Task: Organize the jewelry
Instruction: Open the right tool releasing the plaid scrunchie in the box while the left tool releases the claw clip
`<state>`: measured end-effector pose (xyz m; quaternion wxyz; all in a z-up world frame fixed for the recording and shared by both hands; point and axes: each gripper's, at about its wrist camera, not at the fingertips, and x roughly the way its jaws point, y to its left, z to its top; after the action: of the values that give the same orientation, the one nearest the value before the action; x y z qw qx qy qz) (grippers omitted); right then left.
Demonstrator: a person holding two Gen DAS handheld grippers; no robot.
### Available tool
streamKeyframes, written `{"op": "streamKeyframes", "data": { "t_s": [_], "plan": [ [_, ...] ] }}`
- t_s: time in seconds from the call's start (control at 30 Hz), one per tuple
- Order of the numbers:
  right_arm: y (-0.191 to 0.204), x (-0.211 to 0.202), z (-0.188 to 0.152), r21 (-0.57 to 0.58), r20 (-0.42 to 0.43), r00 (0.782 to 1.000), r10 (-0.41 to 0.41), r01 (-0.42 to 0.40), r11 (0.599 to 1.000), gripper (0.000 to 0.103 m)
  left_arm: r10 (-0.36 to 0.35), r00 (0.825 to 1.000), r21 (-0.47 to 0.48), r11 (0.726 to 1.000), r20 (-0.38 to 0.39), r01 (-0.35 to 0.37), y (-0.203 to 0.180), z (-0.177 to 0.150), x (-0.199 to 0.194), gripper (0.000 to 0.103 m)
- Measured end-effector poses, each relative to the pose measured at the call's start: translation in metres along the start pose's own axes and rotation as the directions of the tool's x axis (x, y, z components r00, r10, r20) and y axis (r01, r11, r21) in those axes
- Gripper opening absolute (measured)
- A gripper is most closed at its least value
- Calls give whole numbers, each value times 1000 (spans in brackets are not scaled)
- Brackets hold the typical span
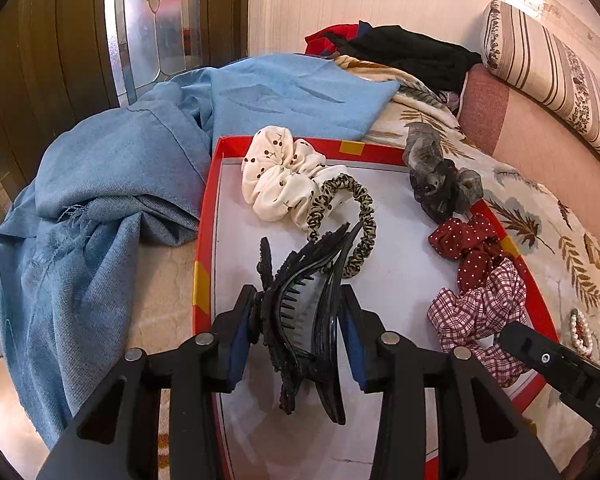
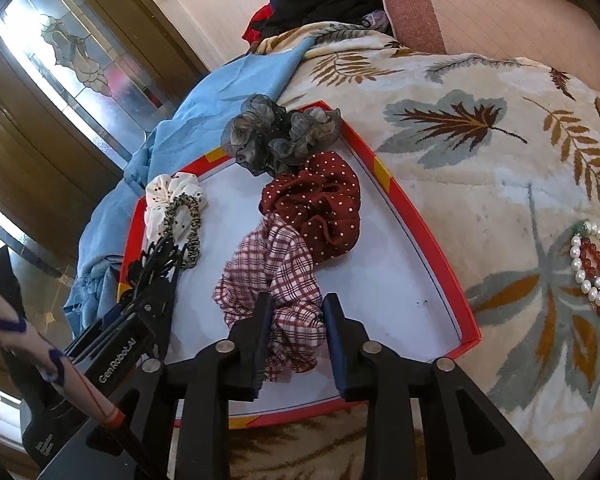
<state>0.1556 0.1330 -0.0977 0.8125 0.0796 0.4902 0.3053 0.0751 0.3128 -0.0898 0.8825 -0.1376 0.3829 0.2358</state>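
A red-rimmed white tray (image 1: 216, 184) (image 2: 415, 232) lies on a leaf-patterned bedspread. My left gripper (image 1: 300, 320) is shut on black hair clips (image 1: 300, 308) over the tray's near part. My right gripper (image 2: 296, 320) is shut on a plaid scrunchie (image 2: 276, 272) resting in the tray. Also in the tray are a white dotted scrunchie (image 1: 276, 172), a leopard-print hair tie (image 1: 351, 216), a grey sheer scrunchie (image 2: 276, 132) and a dark red dotted scrunchie (image 2: 319, 204). Pearl and red bead bracelets (image 2: 595, 264) lie on the bedspread right of the tray.
A blue cloth (image 1: 120, 184) is heaped left of the tray. Black and red clothes (image 1: 399, 52) lie at the back, with a pink cushion (image 1: 531, 136) and a striped bolster (image 1: 559, 76) to the right. A glass-panelled door (image 1: 152, 20) stands behind.
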Motion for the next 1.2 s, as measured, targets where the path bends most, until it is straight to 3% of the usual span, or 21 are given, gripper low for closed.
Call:
{"op": "streamKeyframes", "data": {
  "t_s": [0.4, 0.8, 0.97, 1.2],
  "plan": [
    [2, -14, -2, -6, 9, 999, 32, -32, 999, 32, -3, 999, 4, 1000, 31, 3, -4, 1, -9, 43],
    [-16, -56, -11, 11, 79, 995, 68, -69, 998, 32, -10, 997, 26, 1000, 82, 8, -17, 1, -22, 49],
    [-38, -74, -22, 55, 97, 994, 56, -62, 997, 33, -15, 994, 48, 999, 105, 10, -27, 2, -27, 53],
    [-73, -105, -44, 96, 139, 990, -14, 1, 995, 44, -41, 990, 92, 995, 132, 29, -44, 0, -34, 54]
  ]
}}
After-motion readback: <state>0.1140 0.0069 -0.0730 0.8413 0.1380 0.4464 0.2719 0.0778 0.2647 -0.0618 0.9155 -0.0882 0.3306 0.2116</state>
